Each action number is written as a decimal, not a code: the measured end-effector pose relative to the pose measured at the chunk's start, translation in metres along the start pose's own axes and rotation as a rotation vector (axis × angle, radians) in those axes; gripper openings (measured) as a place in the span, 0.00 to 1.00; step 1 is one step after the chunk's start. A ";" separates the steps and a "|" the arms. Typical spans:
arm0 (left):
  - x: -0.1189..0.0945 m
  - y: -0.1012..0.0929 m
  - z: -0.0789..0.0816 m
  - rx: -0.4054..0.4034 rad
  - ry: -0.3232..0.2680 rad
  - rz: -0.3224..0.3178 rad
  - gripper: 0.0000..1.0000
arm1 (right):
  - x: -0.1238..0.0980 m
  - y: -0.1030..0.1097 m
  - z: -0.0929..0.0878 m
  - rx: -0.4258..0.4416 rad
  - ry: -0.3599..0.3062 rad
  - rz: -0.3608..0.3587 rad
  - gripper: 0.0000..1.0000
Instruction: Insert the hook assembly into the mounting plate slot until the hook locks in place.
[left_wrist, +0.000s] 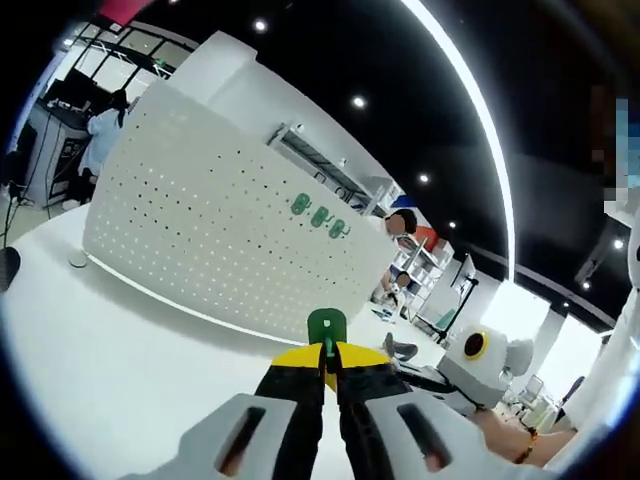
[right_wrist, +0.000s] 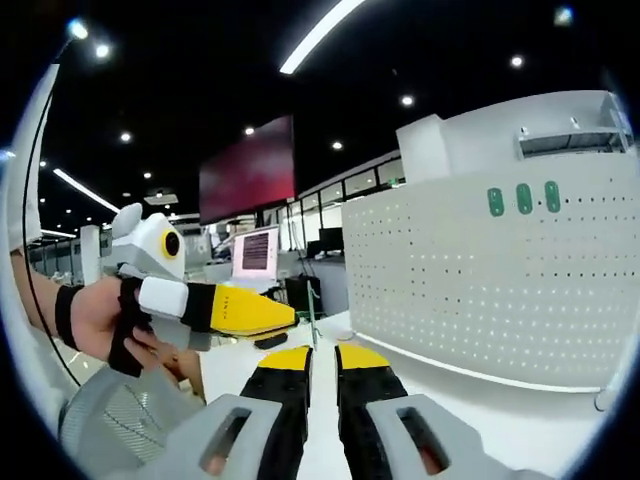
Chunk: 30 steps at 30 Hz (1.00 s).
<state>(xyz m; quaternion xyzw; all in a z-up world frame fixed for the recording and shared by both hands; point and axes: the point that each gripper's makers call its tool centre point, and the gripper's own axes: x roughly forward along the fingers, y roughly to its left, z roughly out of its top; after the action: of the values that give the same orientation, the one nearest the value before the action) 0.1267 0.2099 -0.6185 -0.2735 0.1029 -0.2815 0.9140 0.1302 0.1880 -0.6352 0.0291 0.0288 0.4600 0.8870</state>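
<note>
A white perforated mounting plate (left_wrist: 220, 230) stands upright on the white table (left_wrist: 110, 350), with three green hooks (left_wrist: 320, 216) fixed high on its face. My left gripper (left_wrist: 327, 352) is shut on another green hook (left_wrist: 326, 324), held upright a short way in front of the plate's lower right part. In the right gripper view the plate (right_wrist: 480, 280) stands to the right with the green hooks (right_wrist: 524, 198) near its top. My right gripper (right_wrist: 323, 356) is empty, its jaws a narrow gap apart. The left gripper (right_wrist: 288, 317) comes in from the left, held by a hand.
The right gripper's white body (left_wrist: 482, 352) sits low at the right of the left gripper view. A person (left_wrist: 103, 128) stands behind the plate's left end and others (left_wrist: 402, 226) sit beyond its right end. Monitors (right_wrist: 256, 252) and shelving stand further back.
</note>
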 end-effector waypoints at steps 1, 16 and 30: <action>0.001 -0.001 0.001 0.006 -0.004 -0.005 0.03 | -0.002 -0.002 -0.001 -0.002 0.002 -0.012 0.08; 0.024 0.015 0.021 0.129 -0.023 0.045 0.03 | -0.016 -0.014 -0.017 0.044 0.048 -0.068 0.08; 0.044 0.024 0.040 0.268 -0.033 0.113 0.03 | -0.024 -0.029 -0.013 0.060 0.016 -0.127 0.31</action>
<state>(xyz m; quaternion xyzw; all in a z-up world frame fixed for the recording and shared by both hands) 0.1876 0.2188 -0.6008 -0.1474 0.0644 -0.2364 0.9583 0.1392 0.1524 -0.6501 0.0502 0.0516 0.4018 0.9129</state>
